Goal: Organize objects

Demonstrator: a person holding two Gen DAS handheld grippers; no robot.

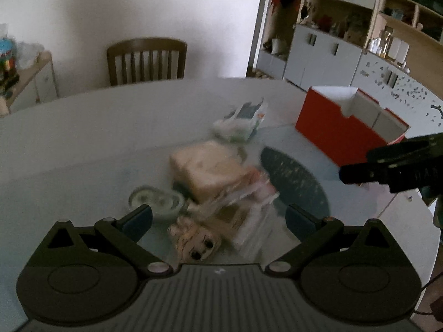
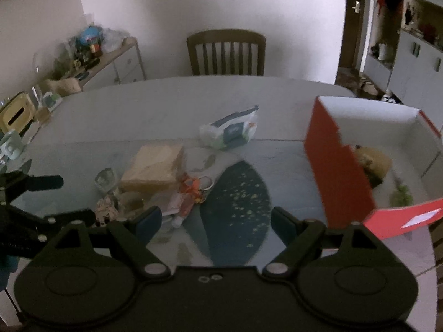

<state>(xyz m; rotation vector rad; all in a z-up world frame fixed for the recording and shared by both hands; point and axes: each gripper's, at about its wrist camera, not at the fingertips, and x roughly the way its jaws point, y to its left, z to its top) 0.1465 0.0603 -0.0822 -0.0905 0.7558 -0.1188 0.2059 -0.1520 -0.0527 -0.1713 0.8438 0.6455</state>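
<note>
Task looks partly done, judging by the layout: a couple of things are already in the box, most of the pile is not.

Nearest, left gripper [image 1: 220,222]: jaws spread wide, nothing between them, hovering just over the near end of the clutter. Right gripper [image 2: 216,222]: jaws also wide apart, empty, above the dark blue mat [image 2: 235,199], with the box just to its right.

Under the left gripper sits a small striped plush toy [image 1: 195,239], cream with dark eyes, blurred. Just beside it is a clear glass [image 2: 105,179], upright as far as I can tell. Next out is a tan block-shaped item [image 2: 155,167], maybe a box or wrapped packet; too soft to tell. Touching its right side is a tangle of small stuff: an orange keychain with a metal ring [image 2: 198,185] and a small tube or bottle, details unclear. All of this lies loose on the glass-topped table [image 2: 138,105].

Farther out, apart from the pile, is a soft white-and-blue pack [image 2: 231,131], likely wipes or tissues, lying on its side.

At right stands the red box [image 2: 340,171], white inside, open top. It holds a brownish fuzzy thing [image 2: 372,164] against the near wall and something small and green [image 2: 401,195]; the rest of the floor is bare.

Left to do: toy, glass, tan item, keychain bits and pack all remain outside.

Beyond the table is a wooden chair [image 2: 225,52].
</note>
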